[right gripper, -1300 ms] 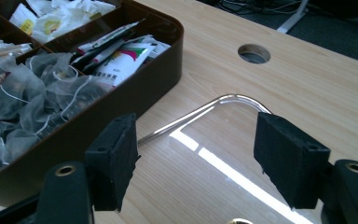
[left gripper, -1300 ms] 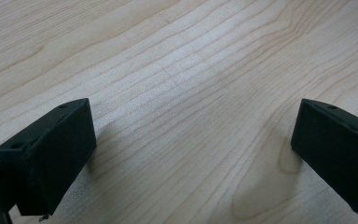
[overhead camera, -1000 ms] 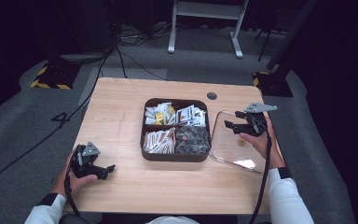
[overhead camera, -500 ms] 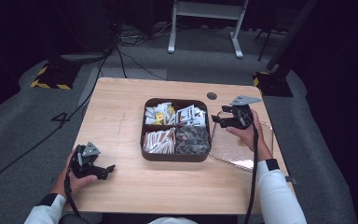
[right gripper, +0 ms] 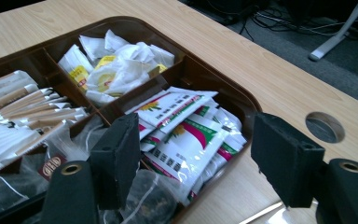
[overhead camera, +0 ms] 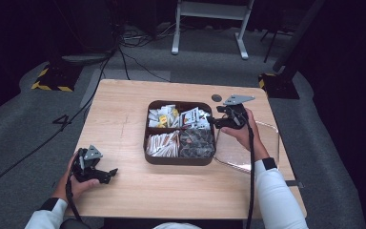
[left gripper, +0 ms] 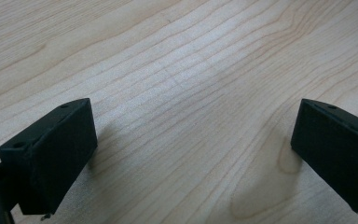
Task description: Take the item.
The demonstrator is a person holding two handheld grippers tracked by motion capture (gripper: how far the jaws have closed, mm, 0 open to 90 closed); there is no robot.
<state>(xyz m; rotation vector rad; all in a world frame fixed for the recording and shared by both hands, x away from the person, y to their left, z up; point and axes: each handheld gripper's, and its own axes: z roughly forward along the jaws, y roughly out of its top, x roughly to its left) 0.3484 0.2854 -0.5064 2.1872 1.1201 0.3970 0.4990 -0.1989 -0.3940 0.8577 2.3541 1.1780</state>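
Table: a light wooden tabletop with a round dark cable hole near its far edge.
Tray: a dark brown, rounded-square plastic tray with four compartments sits mid-table.
Far-left compartment: white and yellow crumpled paper sachets; no writing readable.
Far-right compartment: white glossy packets with green and magenta bands and a flower picture; rows of dark print, too small to read.
Near-left compartment: long white and tan paper sticks, lying side by side.
Near-right compartment: clear pouches of dark contents; one bears a dark red label with pale characters, unreadable.
Lid: a clear plastic lid lies flat just right of the tray.
Right gripper: held above the tray's right edge, jaws spread wide over the banded packets, holding nothing.
Left gripper: low over bare wood at the near-left of the table, jaws wide apart, nothing between them.
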